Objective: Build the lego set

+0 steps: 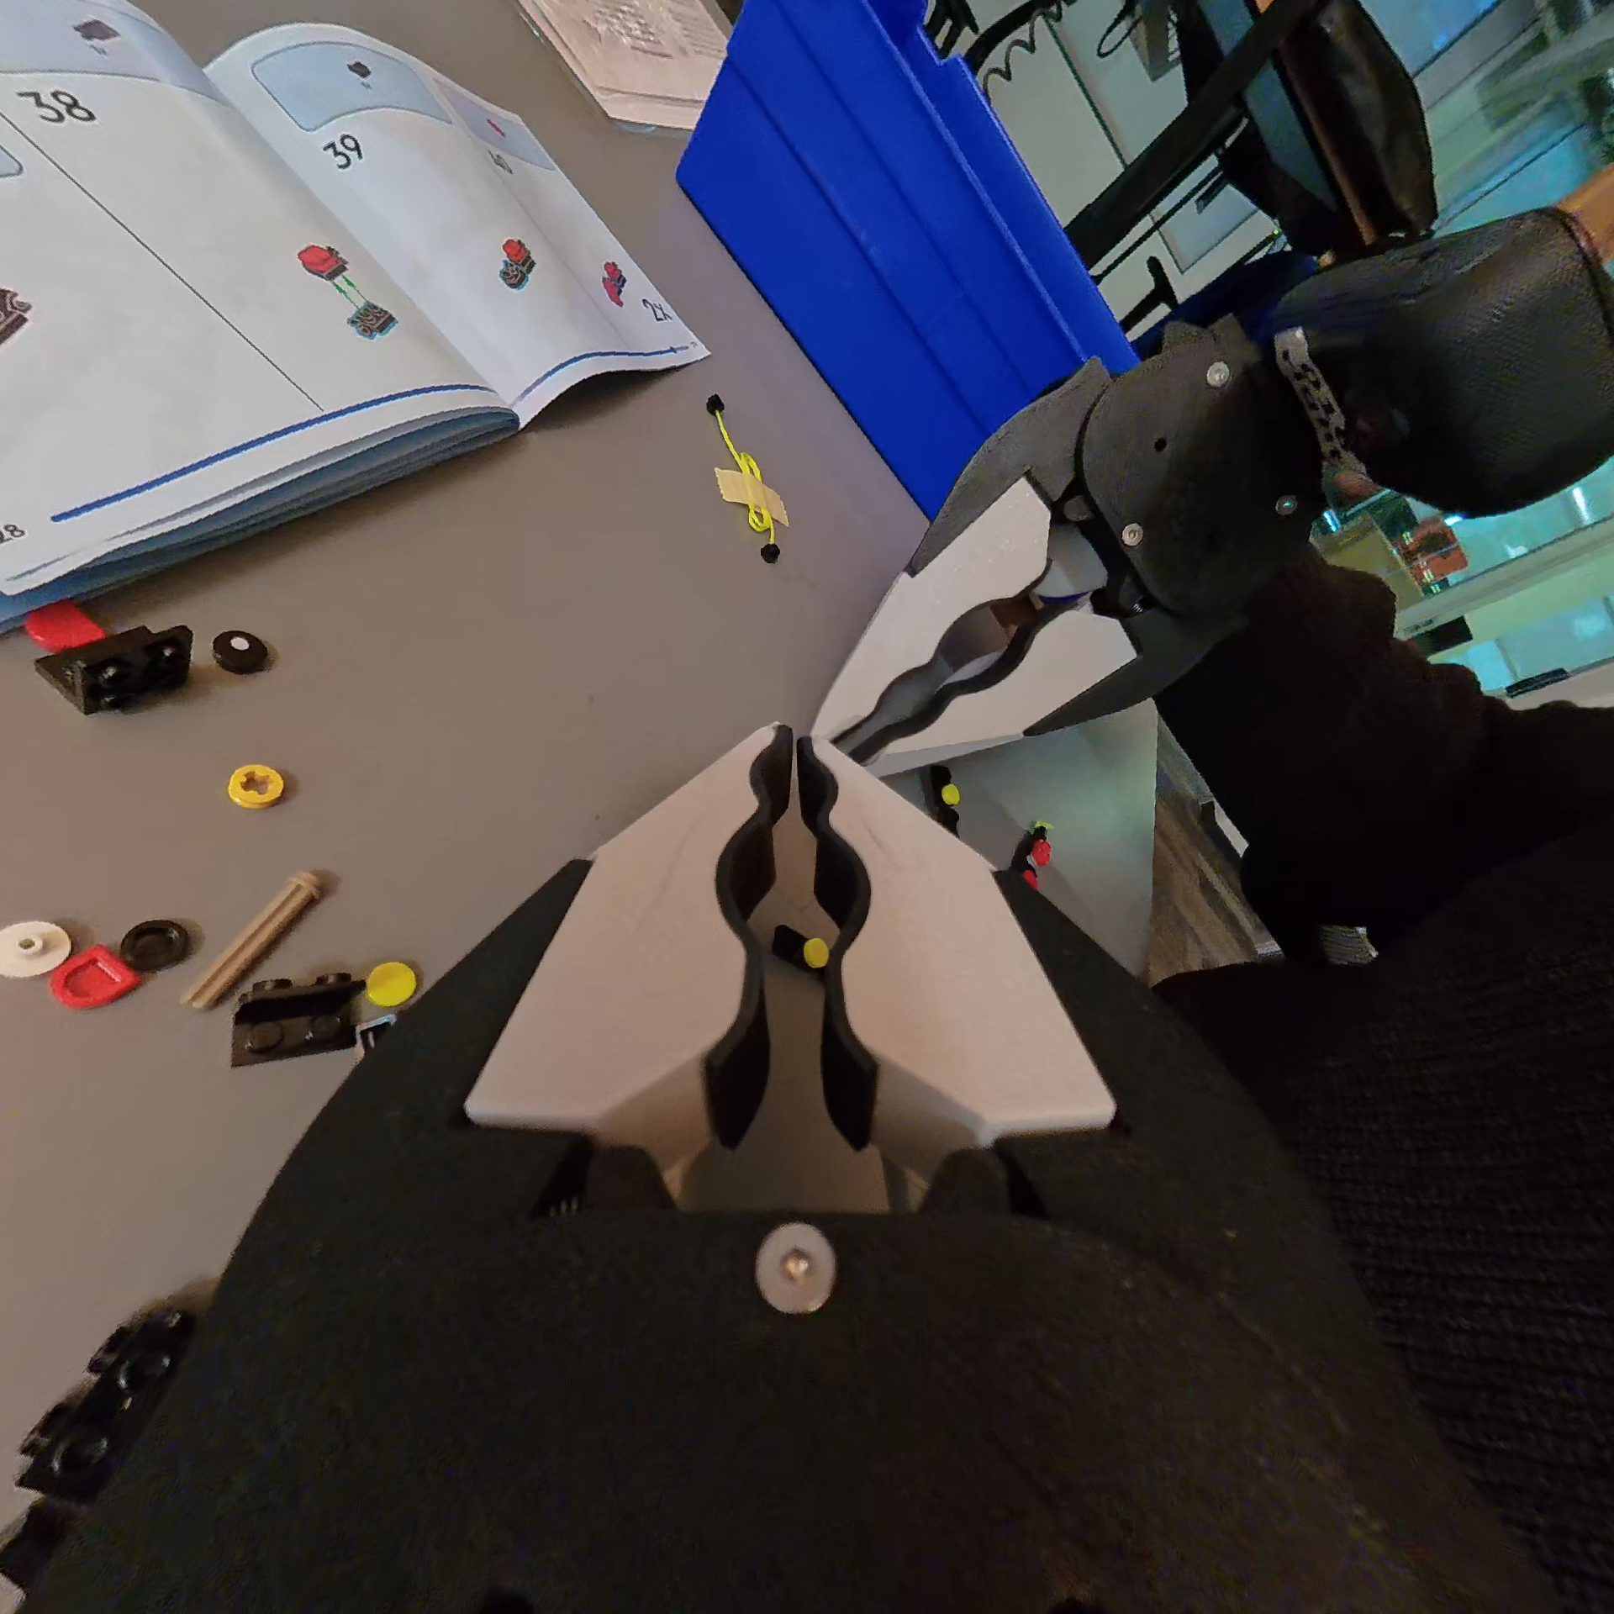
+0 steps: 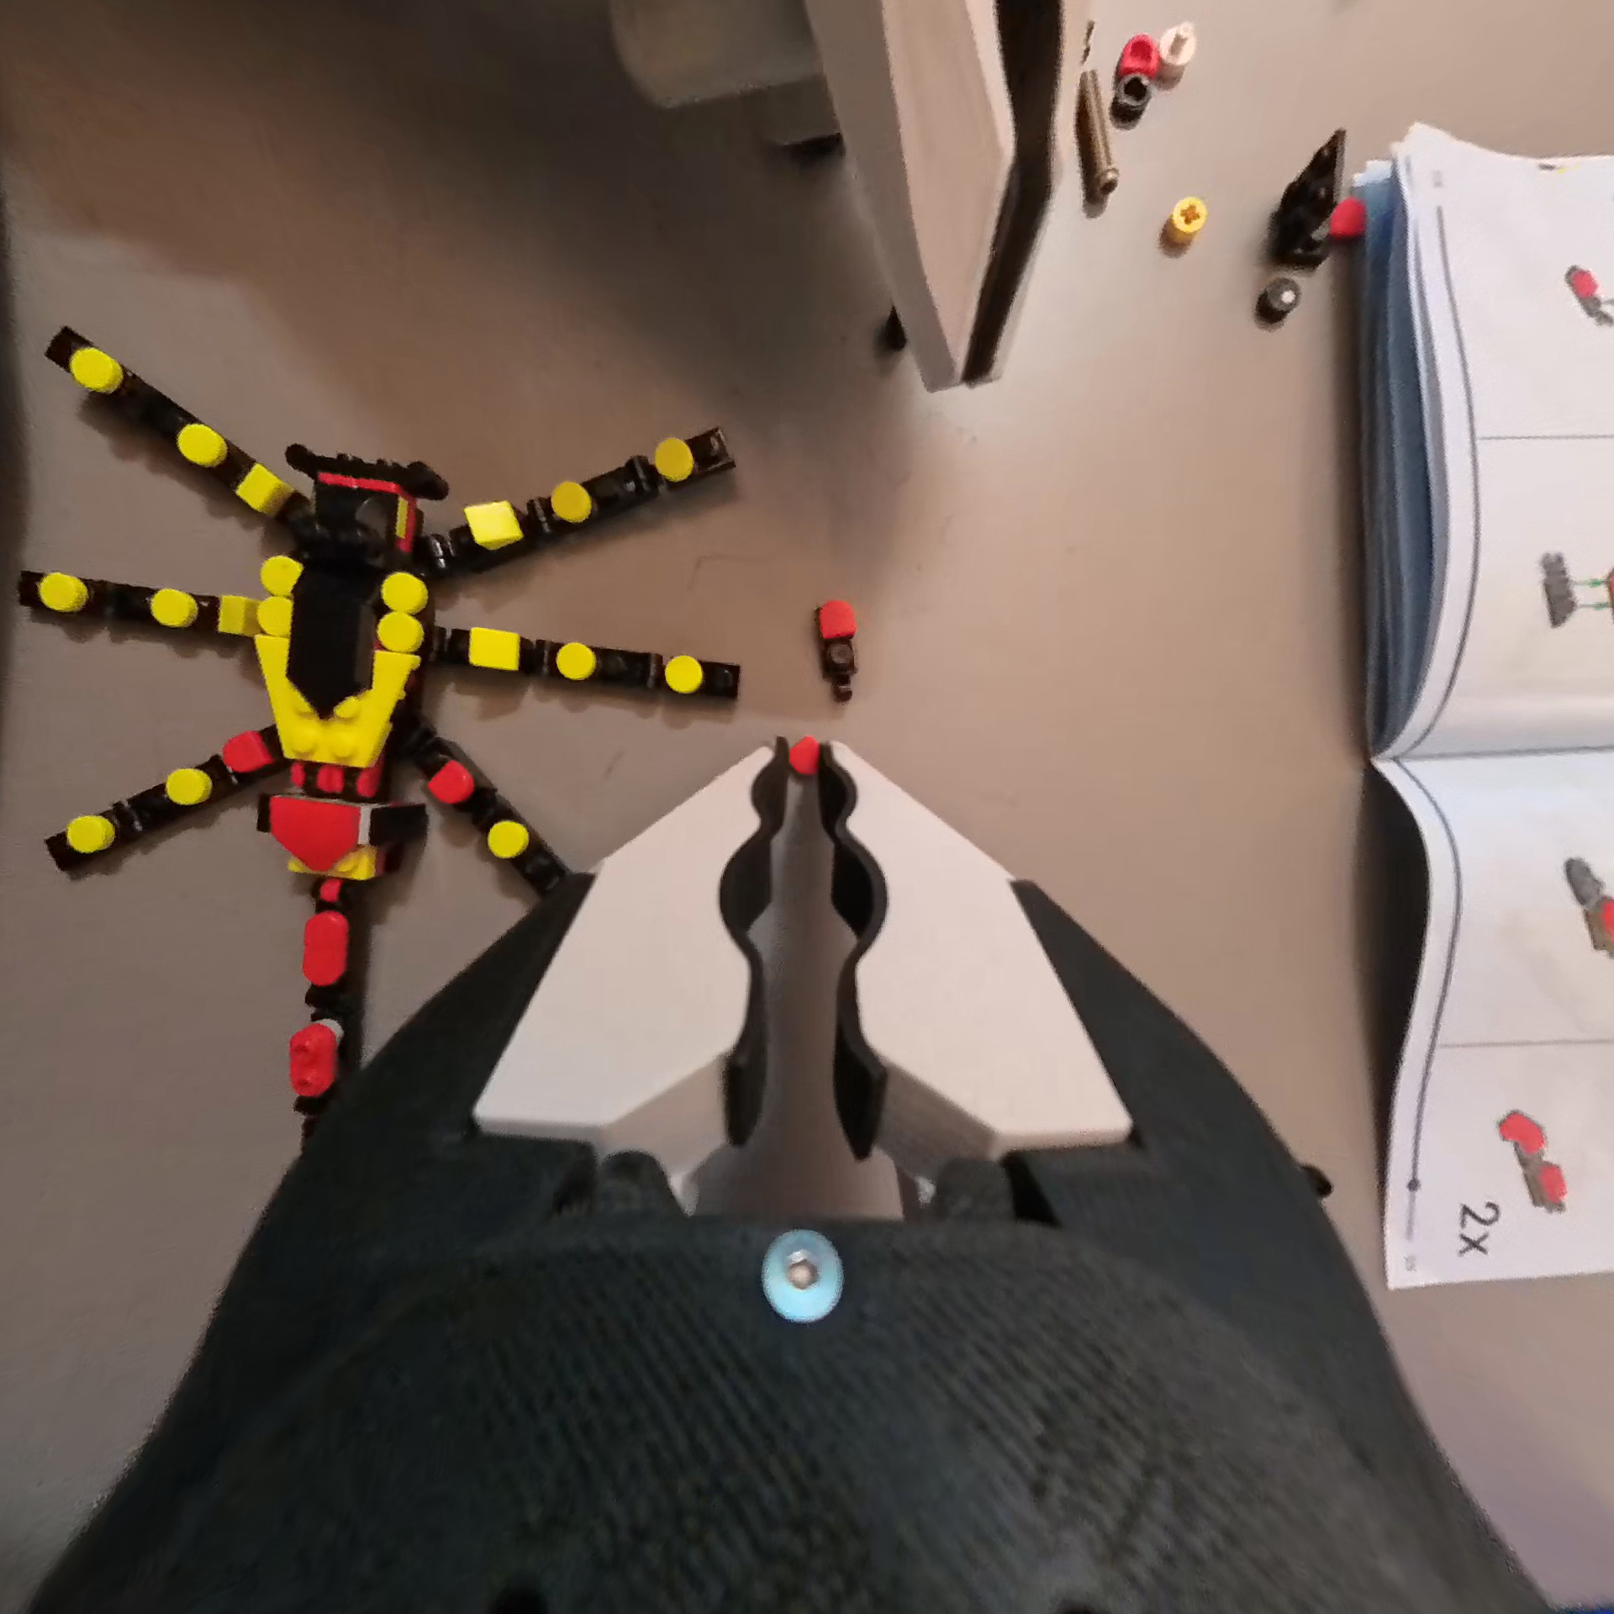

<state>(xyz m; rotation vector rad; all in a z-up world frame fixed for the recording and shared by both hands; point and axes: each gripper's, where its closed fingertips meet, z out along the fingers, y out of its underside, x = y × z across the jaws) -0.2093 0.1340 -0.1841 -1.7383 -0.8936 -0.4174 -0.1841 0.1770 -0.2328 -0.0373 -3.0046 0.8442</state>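
The left claw [image 1: 794, 742] has its tips nearly together on nothing, while the right claw [image 2: 804, 753] pinches something small.

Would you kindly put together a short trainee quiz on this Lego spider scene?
1. True or false: the right gripper pinches a small red piece at its tips.
2. Multiple choice: in the right wrist view, the instruction booklet lies (A) left of the spider model, (B) right of it, (C) under it.
3. Fill in: in the left wrist view, the yellow round piece with a cross-shaped hole lies on the grey ____.

Key: 1 true; 2 B; 3 table.
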